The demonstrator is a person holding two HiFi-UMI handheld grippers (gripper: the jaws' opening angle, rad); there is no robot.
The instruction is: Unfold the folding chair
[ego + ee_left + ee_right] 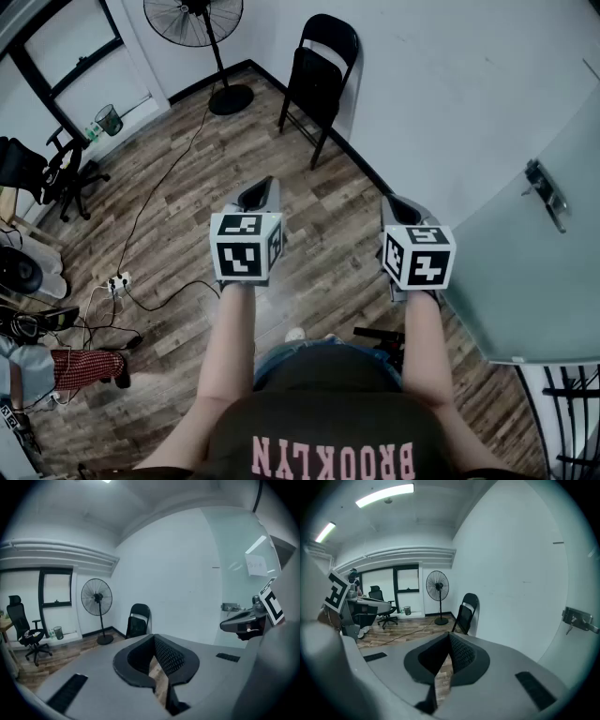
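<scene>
The folding chair (319,80) looked like a stiff tube frame with a hinged seat. I judged it fairly heavy for a pinch grip, rigid, not fragile, and likely slippery where the tubing was smooth. The best holds seemed to be the top rail of the backrest for one claw and the front edge of the folded-up seat for the other, so the seat could be swung down against the steadied back. It stood folded on the floor (187,178), leaning against the wall (450,84). It was well ahead of both claws, roughly between their lines of aim and touching neither. The left claw (258,192) and right claw (401,208) each had their jaws together on nothing.
</scene>
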